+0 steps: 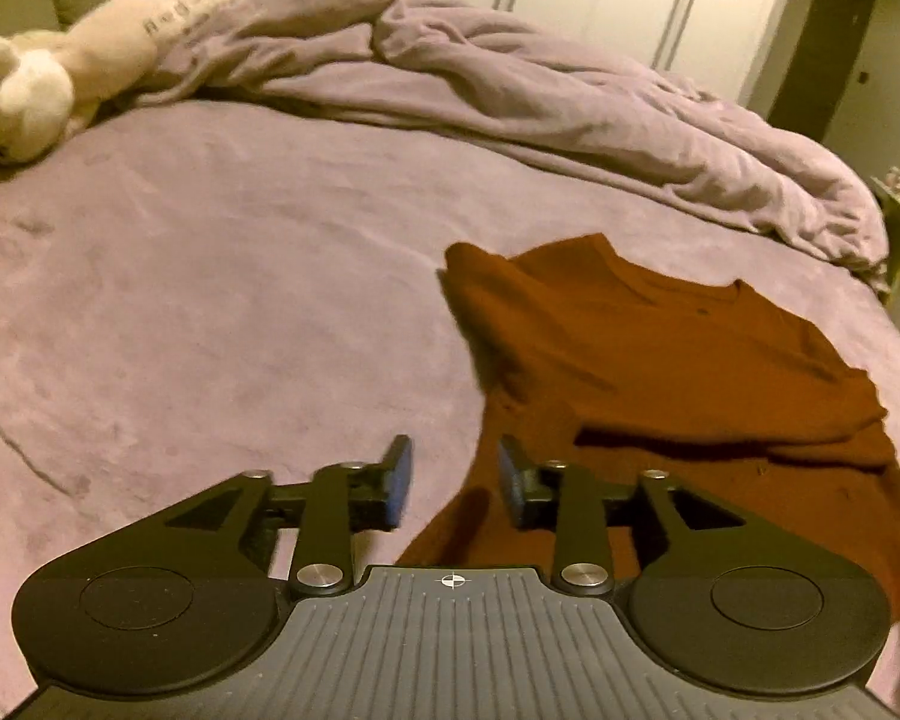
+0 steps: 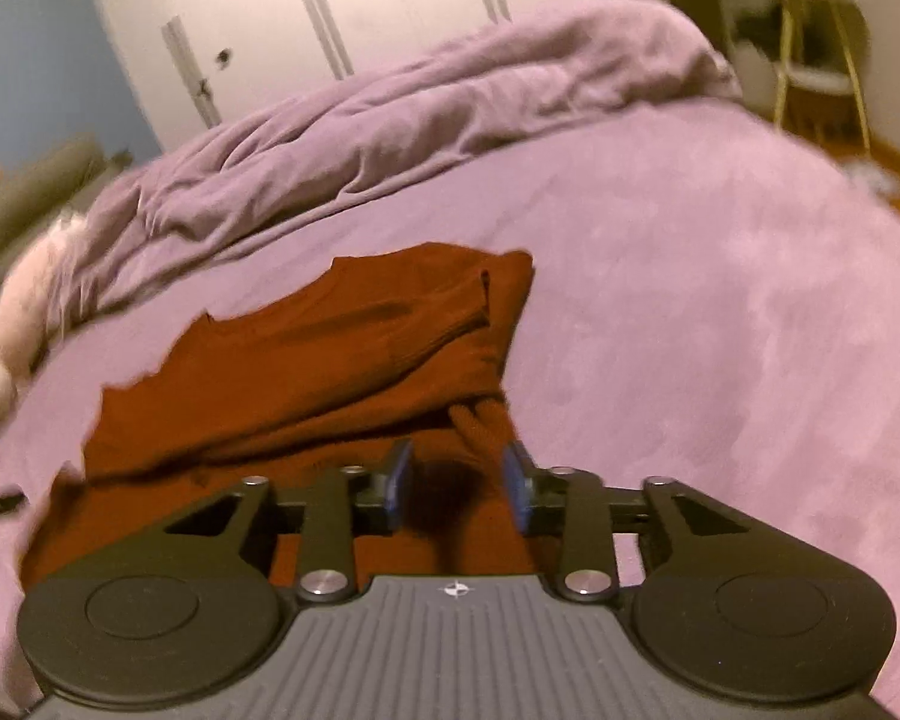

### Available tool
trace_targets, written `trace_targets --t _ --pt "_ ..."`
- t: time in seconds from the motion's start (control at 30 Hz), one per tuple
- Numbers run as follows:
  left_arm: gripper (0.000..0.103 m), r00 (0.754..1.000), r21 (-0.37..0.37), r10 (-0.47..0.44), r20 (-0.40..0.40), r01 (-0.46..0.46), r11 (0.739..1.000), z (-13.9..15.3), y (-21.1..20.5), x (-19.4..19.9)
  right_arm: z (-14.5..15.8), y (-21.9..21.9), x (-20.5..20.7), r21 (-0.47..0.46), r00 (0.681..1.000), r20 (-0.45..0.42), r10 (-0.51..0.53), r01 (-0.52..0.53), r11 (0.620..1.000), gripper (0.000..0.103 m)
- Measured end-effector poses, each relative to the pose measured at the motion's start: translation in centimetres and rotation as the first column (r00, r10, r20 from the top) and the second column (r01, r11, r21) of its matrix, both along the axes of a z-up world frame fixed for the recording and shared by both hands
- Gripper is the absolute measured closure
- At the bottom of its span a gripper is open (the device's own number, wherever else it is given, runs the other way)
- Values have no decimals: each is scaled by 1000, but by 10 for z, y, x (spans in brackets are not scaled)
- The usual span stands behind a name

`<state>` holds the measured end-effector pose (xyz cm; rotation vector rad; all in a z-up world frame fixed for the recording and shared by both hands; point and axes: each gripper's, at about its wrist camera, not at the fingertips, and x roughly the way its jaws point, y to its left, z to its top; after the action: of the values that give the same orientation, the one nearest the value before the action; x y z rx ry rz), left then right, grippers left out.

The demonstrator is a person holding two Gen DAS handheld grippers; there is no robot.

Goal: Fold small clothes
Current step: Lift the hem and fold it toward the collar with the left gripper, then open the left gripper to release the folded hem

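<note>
A rust-brown small shirt lies partly folded on the purple bedspread, its sleeves laid inward. In the left wrist view my left gripper hovers over the shirt's left lower edge, jaws apart with nothing between the blue pads. The right wrist view shows the same shirt from the other side. My right gripper hangs above the shirt's right lower part, open, the cloth lying below its pads without being pinched.
A bunched purple duvet runs across the far side of the bed. A cream plush toy lies at the far left. White wardrobe doors stand behind, and a gold-legged stool by the bed's right corner.
</note>
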<state>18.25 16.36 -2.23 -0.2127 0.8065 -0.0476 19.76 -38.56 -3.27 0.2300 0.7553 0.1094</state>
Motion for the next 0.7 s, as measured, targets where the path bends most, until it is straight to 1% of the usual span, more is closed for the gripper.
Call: trace_targets --t 0.03,0.07,0.17,0.2,0.27,0.3,0.37,0.4,0.43,0.47,0.5,0.53,0.57,0.63,0.7 --pt "57 1000 -7 -17 -6 17 1000 -3 1 0 -1 2 -1 -30 1000 0 28 -28 999 59" --pt "56 999 2 -44 -14 44 999 -6 -1 1 -3 4 -1 -56 999 -8 48 -49 997 58" --pt "45 991 45 -125 -36 127 991 -15 -16 7 -13 11 5 -113 995 -44 91 -95 989 58" --pt "43 989 55 -140 -43 142 988 -19 -20 10 -16 13 9 -119 994 -48 97 -102 988 58" --pt "42 987 71 -149 -64 154 986 -24 -28 19 -19 17 16 -138 992 -54 114 -121 983 58" --pt "40 985 76 -158 -72 163 984 -26 -31 22 -20 20 18 -147 991 -55 126 -133 980 60" --pt "40 982 95 -175 -67 181 979 -28 -38 26 -21 26 24 -170 985 -65 161 -170 971 72" --pt "43 980 104 -190 -66 196 975 -29 -43 29 -22 28 26 -182 982 -69 174 -184 966 80" --pt "47 978 111 -197 -67 204 973 -30 -46 29 -22 29 27 -184 981 -74 181 -192 964 81" --pt "48 977 119 -201 -71 209 971 -31 -49 31 -23 30 29 -184 979 -78 187 -198 963 81" --pt "52 977 123 -200 -75 209 970 -31 -51 32 -24 30 30 -188 978 -85 191 -204 961 82" --pt "60 977 127 -197 -77 205 970 -32 -52 33 -26 29 32 -193 977 -93 191 -206 959 82" --pt "62 979 131 -191 -77 200 971 -32 -53 34 -28 28 33 -192 976 -102 190 -207 959 82" --pt "80 981 135 -179 -74 187 973 -32 -52 36 -32 24 35 -169 975 -119 187 -206 964 82" --pt "88 985 130 -158 -74 167 977 -30 -48 35 -33 22 37 -151 974 -122 188 -206 967 82"
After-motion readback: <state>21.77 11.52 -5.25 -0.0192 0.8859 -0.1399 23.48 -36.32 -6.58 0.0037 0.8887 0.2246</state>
